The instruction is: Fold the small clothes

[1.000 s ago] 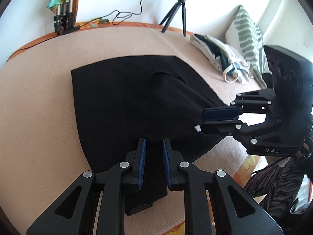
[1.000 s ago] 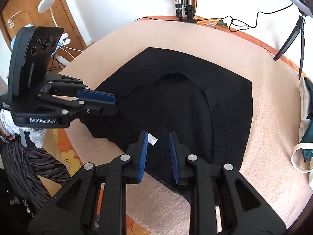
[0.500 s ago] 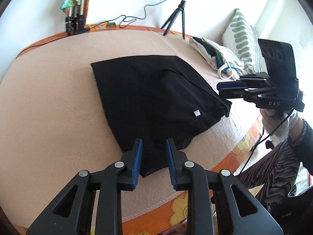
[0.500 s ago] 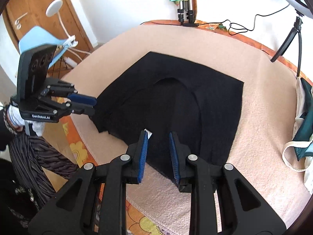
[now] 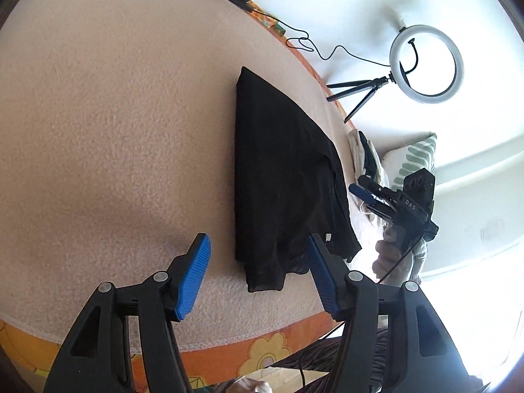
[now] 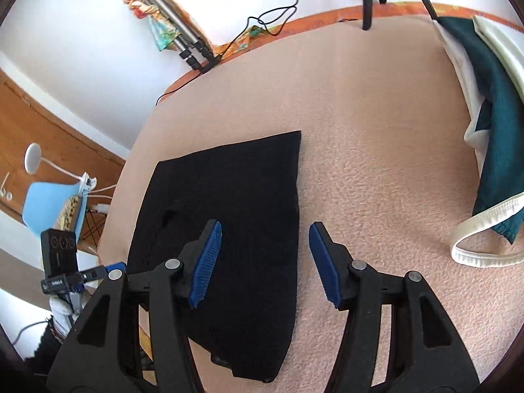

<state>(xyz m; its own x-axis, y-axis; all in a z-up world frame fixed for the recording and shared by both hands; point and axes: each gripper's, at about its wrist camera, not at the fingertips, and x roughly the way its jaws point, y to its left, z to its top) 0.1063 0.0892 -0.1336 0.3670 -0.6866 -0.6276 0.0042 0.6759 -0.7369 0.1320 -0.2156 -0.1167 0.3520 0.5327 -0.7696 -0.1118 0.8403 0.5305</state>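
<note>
A black garment lies folded flat on the peach blanket that covers the bed, close to the bed's near edge, where an orange flowered sheet shows below the blanket's hem. A small white label shows at the garment's near corner. The left hand-held gripper hangs over the near end of the garment with its blue pads spread well apart; its jaws have just been opening, and the cloth lies under the gap, untouched by either pad. The right hand-held gripper is likewise parted, its jaws having just been opening too, and it holds nothing; one pad sits above the black cloth, the other above bare blanket just past the garment's straight edge. Toward the far right corner of the bed lies a heap of white and dark green clothes. A ring light on a small tripod stands at the bed's far edge, with a patterned pillow nearby and a wooden door off to the left side.
</note>
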